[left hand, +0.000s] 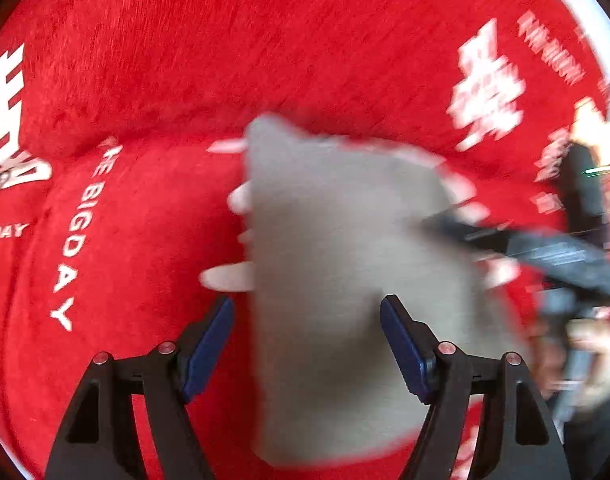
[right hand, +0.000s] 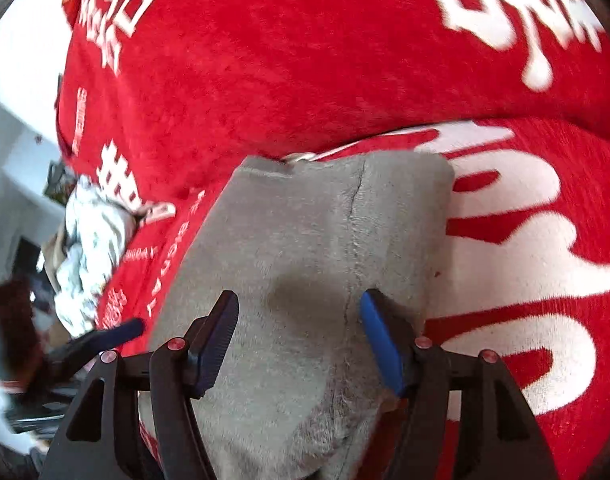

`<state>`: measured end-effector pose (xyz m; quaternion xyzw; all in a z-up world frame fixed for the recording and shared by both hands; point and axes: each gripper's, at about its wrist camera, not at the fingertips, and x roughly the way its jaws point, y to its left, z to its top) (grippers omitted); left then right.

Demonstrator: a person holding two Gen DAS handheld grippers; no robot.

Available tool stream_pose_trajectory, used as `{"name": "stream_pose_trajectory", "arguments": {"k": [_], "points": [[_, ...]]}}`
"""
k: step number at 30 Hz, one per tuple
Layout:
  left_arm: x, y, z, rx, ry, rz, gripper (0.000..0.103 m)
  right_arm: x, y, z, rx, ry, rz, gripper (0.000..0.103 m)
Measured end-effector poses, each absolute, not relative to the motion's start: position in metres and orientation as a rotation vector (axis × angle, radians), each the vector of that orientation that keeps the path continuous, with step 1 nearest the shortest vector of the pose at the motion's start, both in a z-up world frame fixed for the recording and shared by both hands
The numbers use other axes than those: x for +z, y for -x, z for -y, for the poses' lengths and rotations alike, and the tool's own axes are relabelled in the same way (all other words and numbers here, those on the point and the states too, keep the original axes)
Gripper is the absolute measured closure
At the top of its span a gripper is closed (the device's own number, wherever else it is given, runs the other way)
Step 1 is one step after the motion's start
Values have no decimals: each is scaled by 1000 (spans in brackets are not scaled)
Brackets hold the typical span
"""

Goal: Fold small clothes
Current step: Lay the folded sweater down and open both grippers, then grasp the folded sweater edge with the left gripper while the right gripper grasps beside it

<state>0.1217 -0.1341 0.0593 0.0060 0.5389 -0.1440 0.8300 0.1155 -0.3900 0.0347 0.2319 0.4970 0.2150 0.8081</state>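
**Grey garment lying flat, both tongs spread above it**

The grey garment (right hand: 305, 280) is lying on the red blanket (right hand: 265, 60), its far edge tucking against a raised fold. The left gripper (left hand: 307, 344) is hovering with jaws apart, nothing pinched. The right gripper (right hand: 299, 336) is hanging over the cloth, jaws spread, gripping nothing. Open red plush is stretching left and far in the left wrist view. At the blanket's left edge a crumpled pale cloth (right hand: 91, 248) is sitting.

Red blanket (left hand: 265, 60): white lettering "THE BIGDAY" (left hand: 79, 236) printed along a fold; large white Chinese characters (left hand: 485, 88), blurred, unreadable; other small print illegible.
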Motion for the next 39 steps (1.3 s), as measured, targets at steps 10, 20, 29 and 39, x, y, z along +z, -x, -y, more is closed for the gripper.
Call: {"name": "stream_pose_trajectory", "arguments": {"k": [10,20,29,39], "points": [[68,-160,119,-315,122,-1133,21,60,-106,391,382,-403,-1019,35],[35,-198,130,-250,12,-1223,11,31,-131,396,258,-408,-1104,36],[60,-144,118,-330,-14,-1102,11,82,-69,352,299,-243,-958,34],[68,-89,104,-367,-93,-1028,11,57,-4,330,306,-81,-975,33]]}}
